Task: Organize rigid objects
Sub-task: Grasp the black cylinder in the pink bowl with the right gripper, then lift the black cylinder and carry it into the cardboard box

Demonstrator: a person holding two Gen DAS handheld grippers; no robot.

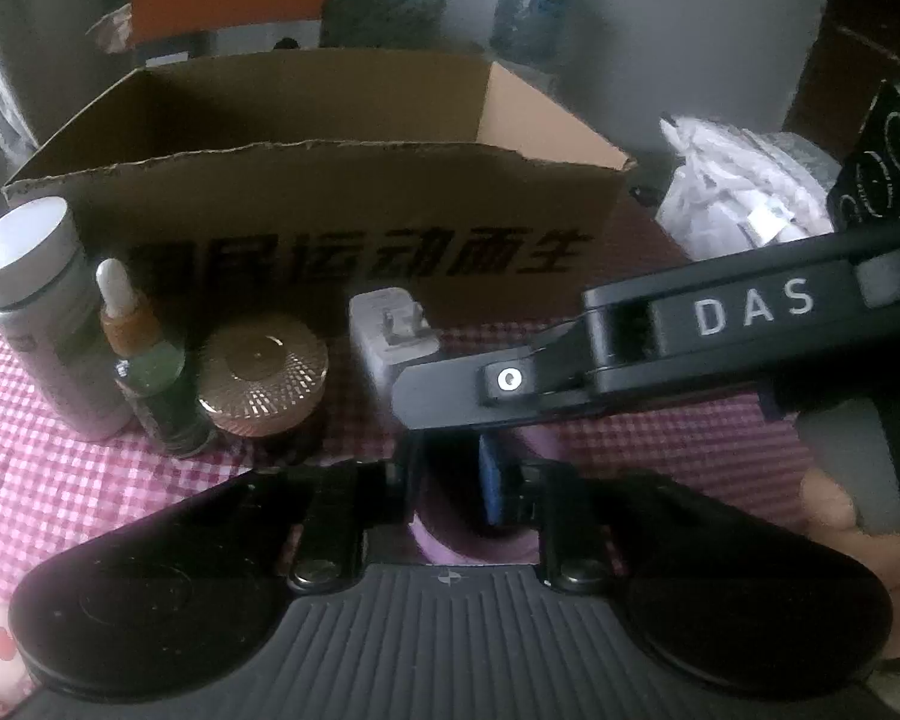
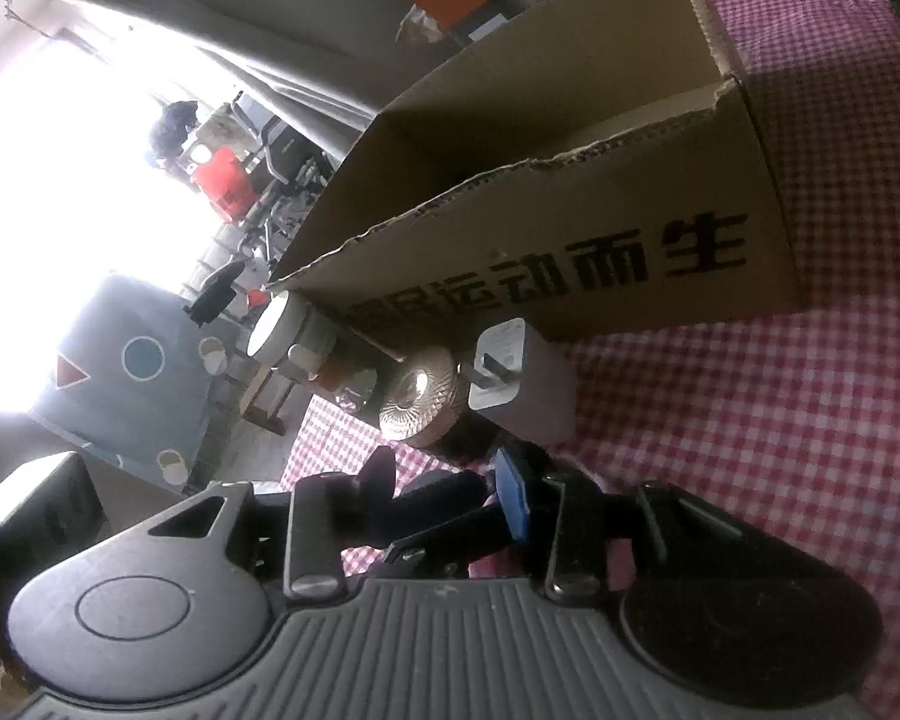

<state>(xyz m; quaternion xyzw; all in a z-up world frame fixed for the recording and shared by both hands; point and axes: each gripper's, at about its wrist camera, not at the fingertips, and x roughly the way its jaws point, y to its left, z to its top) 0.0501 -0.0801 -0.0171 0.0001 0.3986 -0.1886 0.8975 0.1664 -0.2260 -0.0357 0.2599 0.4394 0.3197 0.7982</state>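
a cardboard box [image 1: 342, 228] stands open on the checked cloth [image 1: 48, 468]. in a row just before its printed wall stand a white jar [image 1: 36, 312], a dropper bottle [image 1: 150, 372], a round gold tin [image 1: 264, 378] and a white charger [image 1: 390, 336]. the left gripper [image 1: 450, 480] has its jaws drawn fully together, with something purple beneath them; whether it is held cannot be told. the right gripper [image 2: 450, 492], partly closed, has a dark object between its fingers; a grip cannot be told.

Cardboard box [image 1: 354, 252], front wall: black Chinese characters, ending 运动而生, first ones blurred. Black gripper arm [image 1: 750, 312], 3 o'clock: white letters "DAS".
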